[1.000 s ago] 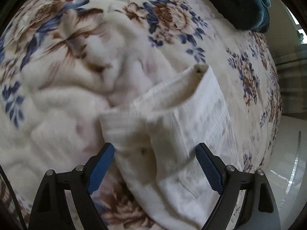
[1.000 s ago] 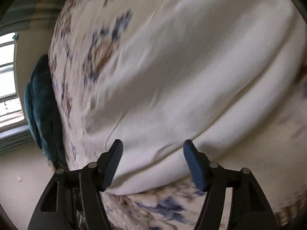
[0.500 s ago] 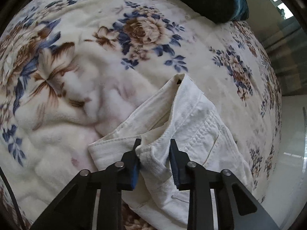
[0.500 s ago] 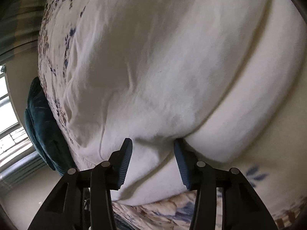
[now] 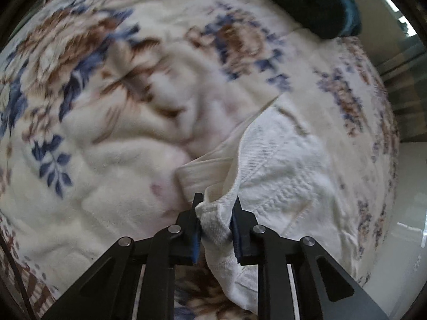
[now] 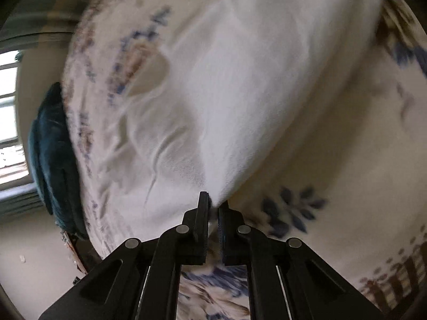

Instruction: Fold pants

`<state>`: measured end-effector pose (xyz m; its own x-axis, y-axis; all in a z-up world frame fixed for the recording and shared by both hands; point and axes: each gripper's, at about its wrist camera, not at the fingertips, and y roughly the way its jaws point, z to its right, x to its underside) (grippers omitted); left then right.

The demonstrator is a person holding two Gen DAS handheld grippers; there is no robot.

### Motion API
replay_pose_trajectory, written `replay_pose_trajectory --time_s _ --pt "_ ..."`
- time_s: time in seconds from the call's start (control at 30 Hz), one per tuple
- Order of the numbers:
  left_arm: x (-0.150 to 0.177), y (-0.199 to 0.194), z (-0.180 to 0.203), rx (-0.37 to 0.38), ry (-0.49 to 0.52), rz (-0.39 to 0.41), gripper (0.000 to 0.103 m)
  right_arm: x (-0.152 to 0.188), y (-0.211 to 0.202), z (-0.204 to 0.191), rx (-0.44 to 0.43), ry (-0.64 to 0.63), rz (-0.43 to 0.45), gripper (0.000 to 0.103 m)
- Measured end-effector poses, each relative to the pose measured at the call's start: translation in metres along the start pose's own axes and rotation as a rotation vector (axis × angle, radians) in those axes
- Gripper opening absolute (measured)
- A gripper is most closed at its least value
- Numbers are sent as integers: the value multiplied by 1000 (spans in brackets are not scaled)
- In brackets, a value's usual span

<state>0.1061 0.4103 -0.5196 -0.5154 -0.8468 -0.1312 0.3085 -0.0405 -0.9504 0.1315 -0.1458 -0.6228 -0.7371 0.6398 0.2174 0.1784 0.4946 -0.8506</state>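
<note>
White pants (image 5: 283, 170) lie on a floral blanket. In the left wrist view my left gripper (image 5: 216, 213) is shut on a bunched edge of the waistband, and the cloth rises off the blanket. In the right wrist view my right gripper (image 6: 213, 204) is shut on an edge of the pants (image 6: 234, 85), which stretch away from it in a taut, lifted sheet. The rest of the garment is out of view.
The cream blanket with blue and brown flowers (image 5: 88, 101) covers the bed and is rumpled (image 6: 333, 176). A dark teal pillow (image 5: 307, 0) lies at the bed's far end, also seen in the right wrist view (image 6: 53, 154). A window (image 6: 8, 112) is beyond.
Both grippers went from wide open to shut on the pants. Both have since lifted, pulling the cloth up off the blanket.
</note>
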Motion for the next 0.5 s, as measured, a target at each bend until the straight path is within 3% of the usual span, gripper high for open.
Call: replay_pose_trajectory --time_s 0.07,0.17,0.2,0.23,0.3,0.37,0.43,0.5 --pt "0 13 1 -16 6 -13 17 -3 17 12 33 -3 -34 8" --pt "2 10 7 -31 6 -26 26 -16 27 16 31 -48 -100 22" --pt "6 3 10 -35 21 -21 30 -20 24 14 4 -62 -117 33" --pt "11 -6 15 -52 46 -8 32 -22 14 16 -20 -73 -114 51" --pt "33 -27 29 -92 126 30 39 -26 -16 23 -14 -86 -79 67" --pt "59 -39 44 -114 194 47 43 -36 -54 39 11 -77 -24 67" --pt "94 -43 73 -138 302 52 58 -58 -90 56 43 -56 58 67" --pt "129 -37 106 -128 405 63 65 -88 -129 80 58 -24 163 67"
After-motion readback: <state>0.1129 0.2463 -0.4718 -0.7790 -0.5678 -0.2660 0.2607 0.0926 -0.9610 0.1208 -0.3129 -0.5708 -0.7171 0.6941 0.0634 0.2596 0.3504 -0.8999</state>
